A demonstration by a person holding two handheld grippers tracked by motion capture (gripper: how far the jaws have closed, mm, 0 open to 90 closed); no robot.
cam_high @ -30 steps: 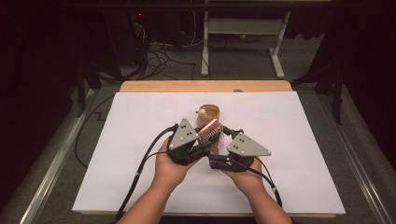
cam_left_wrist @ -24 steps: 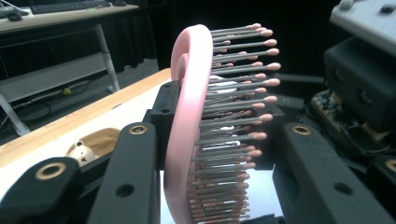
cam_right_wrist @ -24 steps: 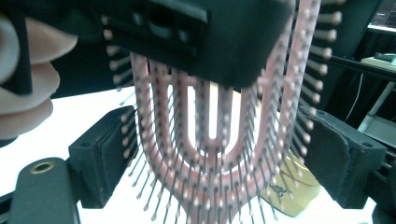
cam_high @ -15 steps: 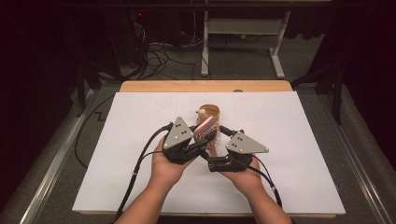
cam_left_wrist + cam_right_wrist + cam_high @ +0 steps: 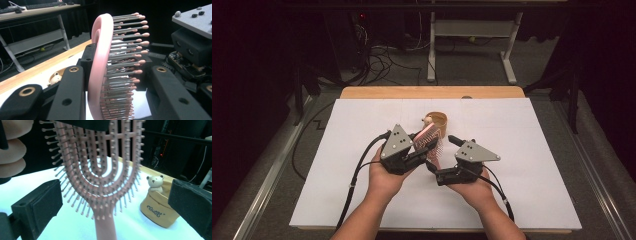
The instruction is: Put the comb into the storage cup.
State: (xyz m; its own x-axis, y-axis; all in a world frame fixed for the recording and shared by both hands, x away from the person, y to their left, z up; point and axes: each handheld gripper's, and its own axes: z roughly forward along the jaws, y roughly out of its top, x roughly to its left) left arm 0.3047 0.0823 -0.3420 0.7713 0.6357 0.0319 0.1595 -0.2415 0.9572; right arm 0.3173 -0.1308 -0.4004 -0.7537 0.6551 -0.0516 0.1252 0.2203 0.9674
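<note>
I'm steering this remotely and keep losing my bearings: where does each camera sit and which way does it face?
High view: fixed above the person's side, looking forward and down on the white table; both forearms, left tongs and right tongs show.
Left gripper view: rides the left tongs, looking along their jaws, shut on the pink hairbrush seen edge-on.
Right gripper view: rides the right tongs, jaws just opened and apart, facing the brush's bristles.
Shared: all three show the hairbrush and the bear pouch.

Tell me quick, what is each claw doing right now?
Left gripper: shut on the pink hairbrush.
Right gripper: jaws just opened wide, brush handle between them, not gripped.
</note>
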